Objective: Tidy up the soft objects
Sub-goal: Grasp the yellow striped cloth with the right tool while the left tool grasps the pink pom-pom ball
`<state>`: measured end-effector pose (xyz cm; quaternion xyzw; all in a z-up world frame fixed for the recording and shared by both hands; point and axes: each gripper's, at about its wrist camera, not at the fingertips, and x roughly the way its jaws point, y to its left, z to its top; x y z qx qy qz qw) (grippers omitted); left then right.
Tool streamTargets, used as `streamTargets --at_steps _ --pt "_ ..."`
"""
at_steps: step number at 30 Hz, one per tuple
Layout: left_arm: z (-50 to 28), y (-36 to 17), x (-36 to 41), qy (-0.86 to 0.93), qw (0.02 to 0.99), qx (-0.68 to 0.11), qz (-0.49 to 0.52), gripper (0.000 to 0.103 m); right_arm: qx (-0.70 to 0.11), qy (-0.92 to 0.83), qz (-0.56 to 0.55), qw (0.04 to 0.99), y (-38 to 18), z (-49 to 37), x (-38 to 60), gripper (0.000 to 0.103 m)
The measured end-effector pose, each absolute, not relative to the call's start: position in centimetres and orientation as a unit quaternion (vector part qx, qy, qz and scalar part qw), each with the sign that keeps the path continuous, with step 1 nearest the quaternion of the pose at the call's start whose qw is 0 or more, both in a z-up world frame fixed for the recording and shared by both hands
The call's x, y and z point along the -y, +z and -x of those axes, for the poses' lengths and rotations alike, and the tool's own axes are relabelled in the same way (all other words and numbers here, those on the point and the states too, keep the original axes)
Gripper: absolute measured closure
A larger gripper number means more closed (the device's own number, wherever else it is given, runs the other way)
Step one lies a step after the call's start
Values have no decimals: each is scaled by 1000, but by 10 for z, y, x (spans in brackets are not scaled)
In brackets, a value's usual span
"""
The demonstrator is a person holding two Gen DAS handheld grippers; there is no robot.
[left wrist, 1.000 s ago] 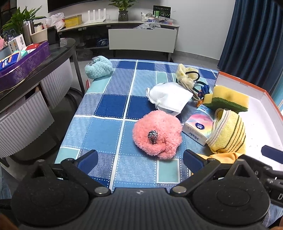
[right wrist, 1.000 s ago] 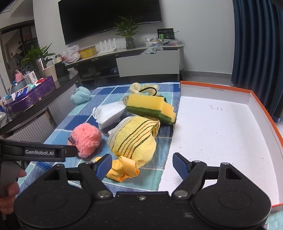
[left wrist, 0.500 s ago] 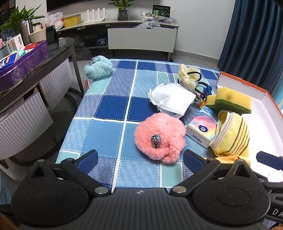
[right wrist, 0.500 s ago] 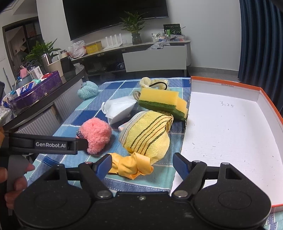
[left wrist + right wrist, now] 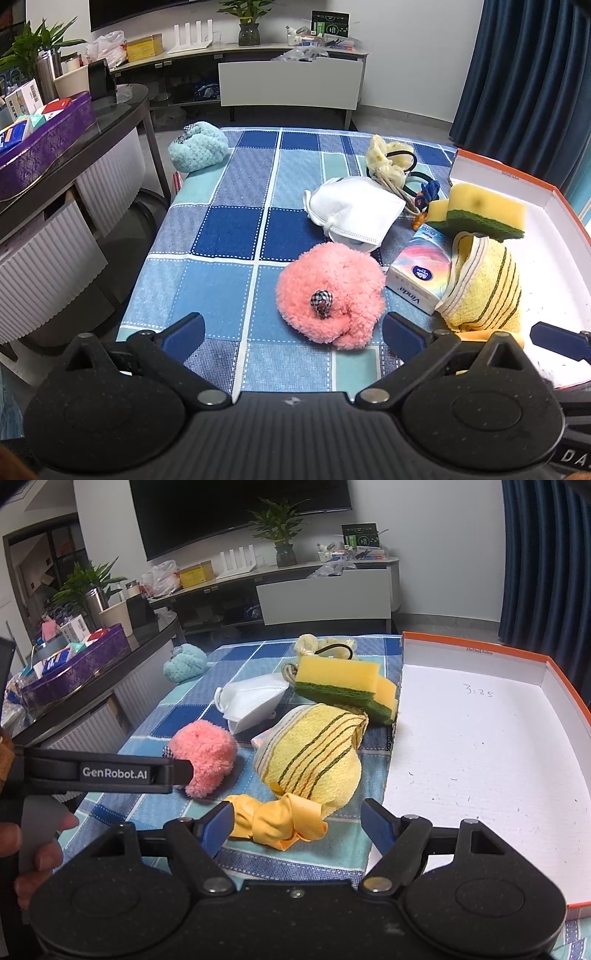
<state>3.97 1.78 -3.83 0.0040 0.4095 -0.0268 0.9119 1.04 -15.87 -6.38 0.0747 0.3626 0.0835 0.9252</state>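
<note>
A pink fluffy scrunchie (image 5: 332, 291) (image 5: 203, 749) lies on the blue checked cloth just ahead of my open, empty left gripper (image 5: 293, 332). My right gripper (image 5: 299, 827) is open with a knotted yellow cloth (image 5: 280, 819) between its fingertips, untouched as far as I can tell. Behind it lies a yellow striped towel (image 5: 314, 753) (image 5: 484, 288), then stacked yellow-green sponges (image 5: 343, 683) (image 5: 480, 210), a white mask (image 5: 354, 210) (image 5: 251, 701), a tissue pack (image 5: 421, 273), cream scrunchies (image 5: 388, 158) and a light blue fluffy one (image 5: 197, 147).
A white box with orange rim (image 5: 480, 746) (image 5: 554, 258) lies on the right, its floor bare. A dark side table with a purple tray (image 5: 44, 147) stands to the left. A TV cabinet (image 5: 288, 85) is behind the table.
Both grippers have moved forward slightly, so the pink scrunchie and the yellow knotted cloth sit closer to the fingertips. The objects have not moved.
</note>
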Motion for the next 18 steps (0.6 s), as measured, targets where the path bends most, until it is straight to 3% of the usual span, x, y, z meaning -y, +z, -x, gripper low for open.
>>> streamTargets --at_steps 18 --pt "-55 -42 -12 -34 911 -412 -6 0 -355 68 -92 928 -58 -29 171 14"
